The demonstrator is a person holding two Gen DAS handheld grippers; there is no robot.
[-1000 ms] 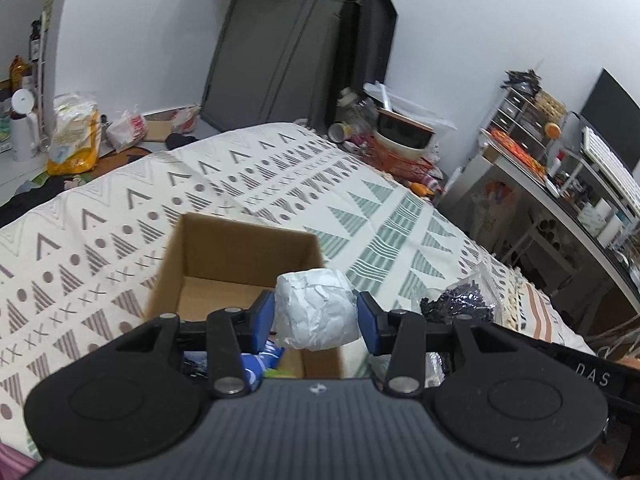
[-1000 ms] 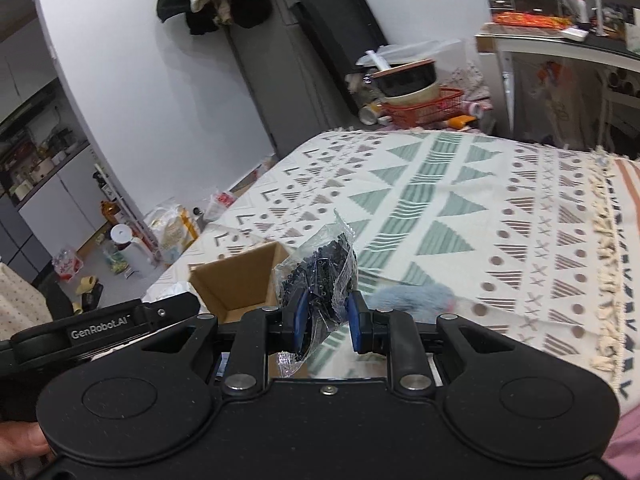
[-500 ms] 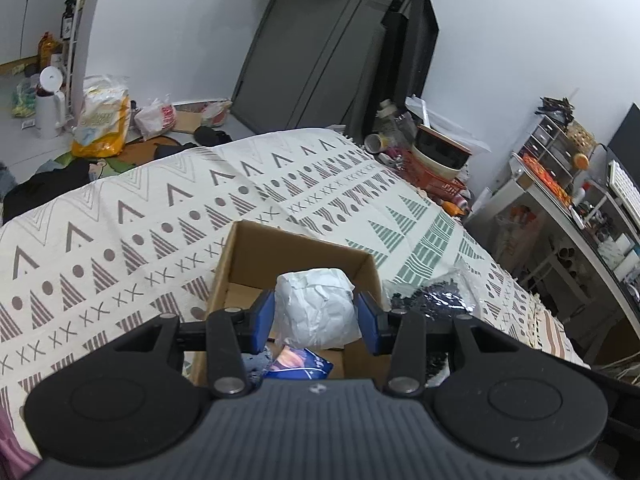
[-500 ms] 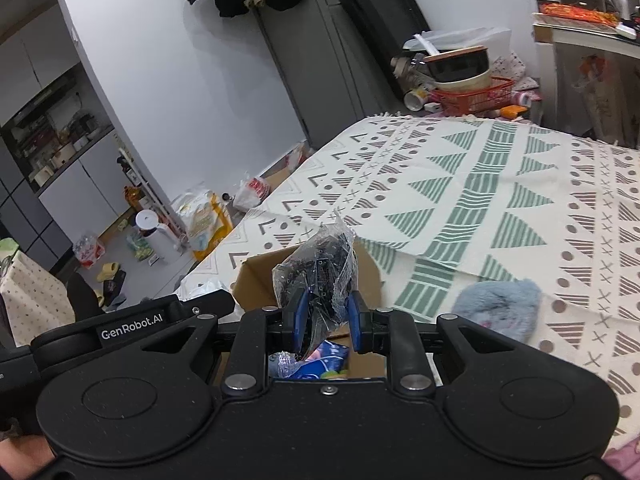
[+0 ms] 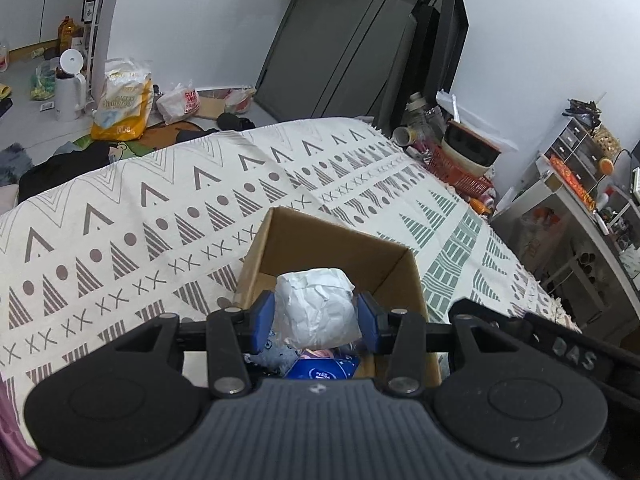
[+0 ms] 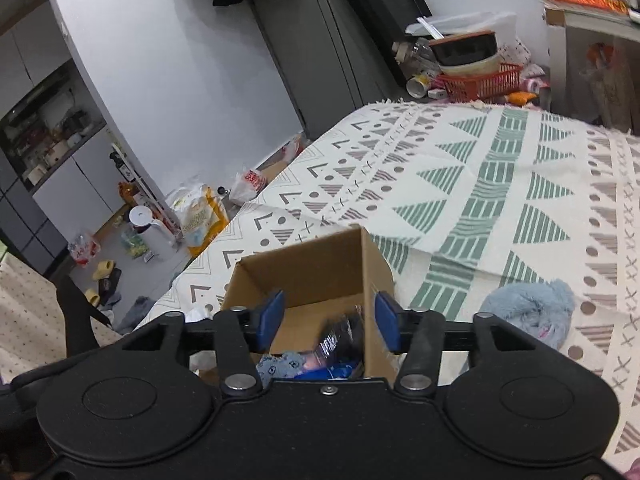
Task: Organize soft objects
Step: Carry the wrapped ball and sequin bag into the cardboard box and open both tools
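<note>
Over cardboard box (image 5: 332, 248) | left gripper (image 5: 316, 318) clamps white paper wad (image 5: 316, 308), directly above opening | right gripper (image 6: 330, 322) spread, empty; dark plastic bag (image 6: 344, 336) just below it inside the box

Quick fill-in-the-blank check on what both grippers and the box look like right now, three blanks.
1. The left gripper is shut on a crumpled ____ paper ball.
2. The right gripper hangs ____ over the cardboard box.
3. The fluffy blue item lies on the patterned bedspread, ____ the box.

Missing words: white; open; outside
</note>
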